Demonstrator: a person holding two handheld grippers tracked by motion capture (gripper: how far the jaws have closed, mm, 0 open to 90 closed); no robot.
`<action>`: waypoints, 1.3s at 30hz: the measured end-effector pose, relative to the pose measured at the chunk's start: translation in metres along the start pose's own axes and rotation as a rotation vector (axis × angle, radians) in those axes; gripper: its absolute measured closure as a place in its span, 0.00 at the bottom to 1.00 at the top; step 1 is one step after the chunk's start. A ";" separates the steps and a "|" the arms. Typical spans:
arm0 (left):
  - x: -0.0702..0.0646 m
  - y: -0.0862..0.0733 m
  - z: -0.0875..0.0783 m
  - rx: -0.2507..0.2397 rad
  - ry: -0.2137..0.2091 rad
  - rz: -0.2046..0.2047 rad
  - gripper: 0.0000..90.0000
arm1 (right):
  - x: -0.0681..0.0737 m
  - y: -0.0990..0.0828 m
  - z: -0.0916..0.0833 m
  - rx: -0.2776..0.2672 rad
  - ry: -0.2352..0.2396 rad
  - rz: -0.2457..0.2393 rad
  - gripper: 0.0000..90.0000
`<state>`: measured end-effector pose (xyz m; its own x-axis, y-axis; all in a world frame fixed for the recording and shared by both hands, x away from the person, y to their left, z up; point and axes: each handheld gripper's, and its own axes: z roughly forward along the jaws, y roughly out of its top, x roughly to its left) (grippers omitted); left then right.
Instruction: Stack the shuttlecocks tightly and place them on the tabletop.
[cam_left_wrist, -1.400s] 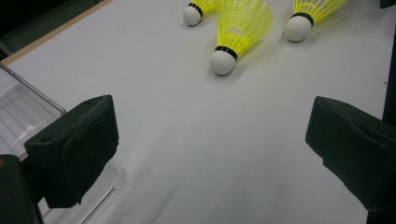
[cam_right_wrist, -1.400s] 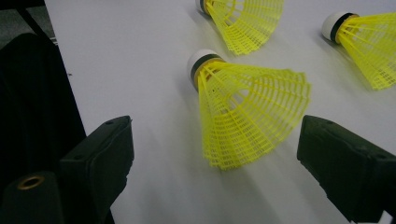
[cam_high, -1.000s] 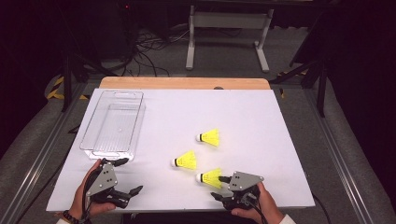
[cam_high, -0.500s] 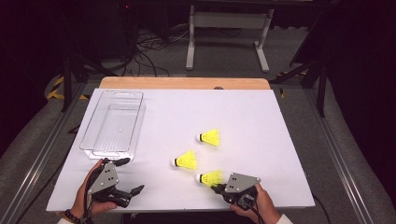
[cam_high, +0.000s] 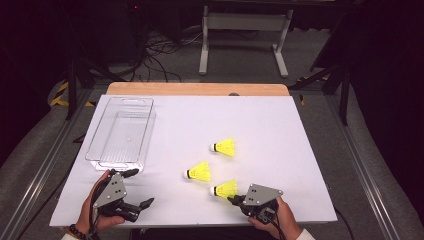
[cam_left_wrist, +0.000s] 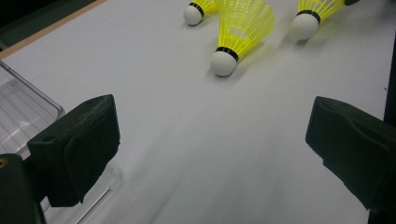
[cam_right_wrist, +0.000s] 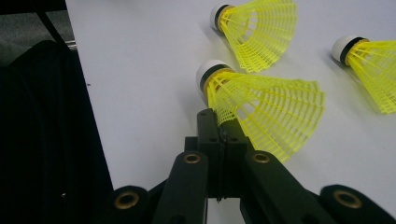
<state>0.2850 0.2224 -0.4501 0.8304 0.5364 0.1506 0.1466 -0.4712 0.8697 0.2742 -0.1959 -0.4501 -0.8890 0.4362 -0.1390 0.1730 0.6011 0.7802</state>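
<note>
Right tongs: jaws closed flat together, the skirt edge of the nearest yellow shuttlecock pinched between them, at the near edge of the white desk. Left tongs: jaws held wide apart, nothing gripped, beside a clear plastic tray. Two further shuttlecocks are laid just beyond

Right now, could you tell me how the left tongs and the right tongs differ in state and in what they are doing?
The left tongs stand wide open with nothing between the jaws; the right tongs are shut, pinching the skirt edge of the nearest yellow shuttlecock. The left tongs sit beside the clear tray, apart from the shuttlecocks; the right tongs touch one. Both are black, hand-held and low over the white table.
</note>
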 end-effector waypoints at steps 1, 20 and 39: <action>0.000 0.000 0.000 0.000 0.000 0.000 0.04 | 0.000 0.000 0.000 0.000 0.000 0.000 1.00; 0.000 0.000 0.000 -0.001 -0.003 0.003 0.04 | -0.013 -0.003 -0.010 -0.029 -0.033 0.025 1.00; 0.000 0.000 0.000 0.001 -0.002 0.014 0.04 | -0.023 -0.001 -0.012 -0.038 -0.050 0.029 1.00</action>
<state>0.2851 0.2228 -0.4497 0.8337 0.5281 0.1617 0.1357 -0.4796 0.8669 0.2892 -0.2150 -0.4402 -0.8616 0.4863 -0.1457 0.1810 0.5623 0.8069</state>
